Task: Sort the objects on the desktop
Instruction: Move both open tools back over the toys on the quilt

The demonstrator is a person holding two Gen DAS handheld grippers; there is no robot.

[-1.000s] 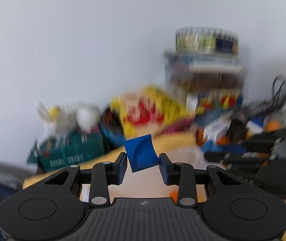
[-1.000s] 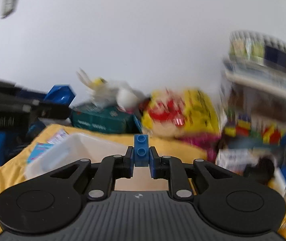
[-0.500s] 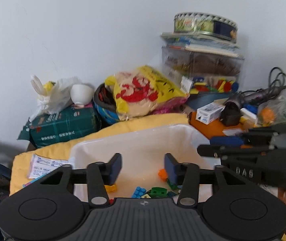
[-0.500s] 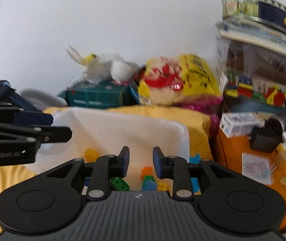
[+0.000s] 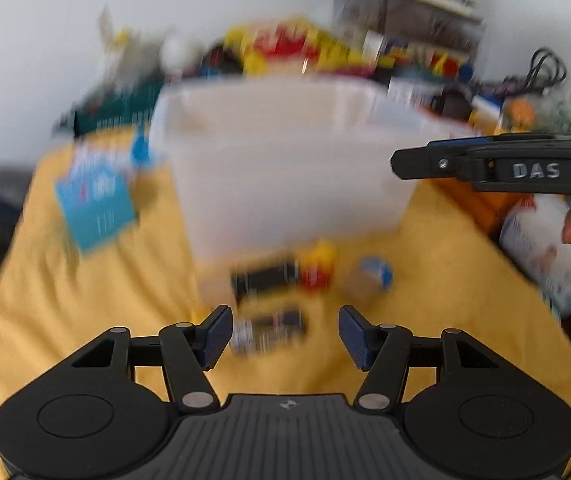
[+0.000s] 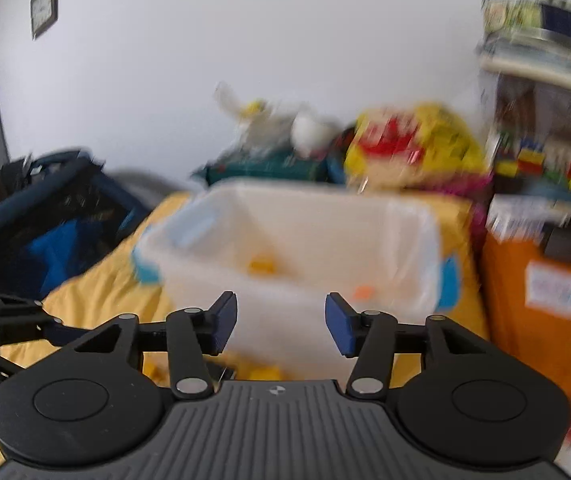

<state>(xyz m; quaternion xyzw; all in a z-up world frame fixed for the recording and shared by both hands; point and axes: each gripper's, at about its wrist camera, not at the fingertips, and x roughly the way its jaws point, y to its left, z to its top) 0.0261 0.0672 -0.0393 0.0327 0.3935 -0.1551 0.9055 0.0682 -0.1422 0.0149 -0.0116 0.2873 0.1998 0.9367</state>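
Note:
A white plastic bin [image 6: 425,240] stands on a yellow cloth [image 5: 85,300]. In it lie a yellow piece [image 6: 261,266] and an orange piece [image 6: 363,291]. My right gripper [image 6: 281,324] hangs at the bin's near wall, its jaws opening with nothing between them. My left gripper [image 5: 285,336] points down at the cloth in front of the bin, jaws also opening and empty. Just beyond its tips lie two dark battery-like items [image 5: 265,276], a red-and-yellow piece [image 5: 319,268] and a blue-and-tan roll [image 5: 367,278], all blurred.
A blue leaflet [image 5: 93,208] lies left of the bin. Behind it are a green box [image 6: 269,164], a yellow snack bag [image 6: 413,148] and stacked containers [image 6: 545,80]. An orange box [image 6: 537,300] stands at the right, a dark blue bag [image 6: 53,220] at the left.
The left gripper let go of a blue curved piece and the right of a blue brick. Both jaws opened wide. Both grippers sank; the left now looks at the cloth before the bin.

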